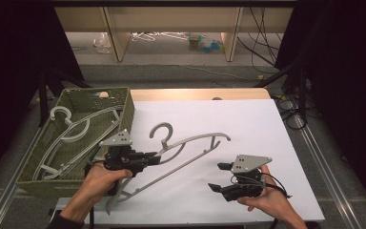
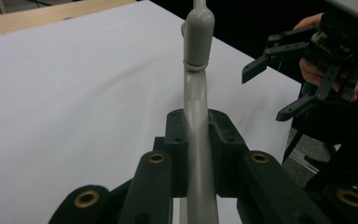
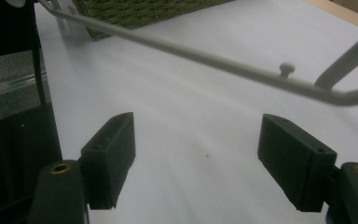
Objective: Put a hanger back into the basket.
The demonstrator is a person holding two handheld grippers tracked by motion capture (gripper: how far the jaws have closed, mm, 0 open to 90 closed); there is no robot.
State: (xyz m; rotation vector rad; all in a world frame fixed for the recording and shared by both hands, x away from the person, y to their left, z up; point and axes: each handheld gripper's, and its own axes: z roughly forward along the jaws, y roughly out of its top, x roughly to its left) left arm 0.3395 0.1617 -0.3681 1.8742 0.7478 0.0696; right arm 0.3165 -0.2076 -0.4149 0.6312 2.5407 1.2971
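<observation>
My left gripper (image 1: pixel 155 158) is clamped on the grey plastic clothes hanger (image 1: pixel 190 143), pads squeezing its arm just below the hook neck; in the left gripper view the hanger bar (image 2: pixel 196 140) runs straight up between the black jaws. Right gripper (image 1: pixel 221 176) has its jaws spread wide with nothing between them, only white sheet showing in the gap in the right gripper view. It sits near the hanger's right end, not touching; the hanger's lower bar (image 3: pixel 205 58) crosses well ahead of its jaws. The hanger lies across the white paper-covered table (image 1: pixel 248 124), hook pointing away from me. Left of it stands the olive woven basket (image 1: pixel 124 112) with more grey hangers (image 1: pixel 71 131) inside, rim just beside my left hand (image 1: pixel 95 183).
</observation>
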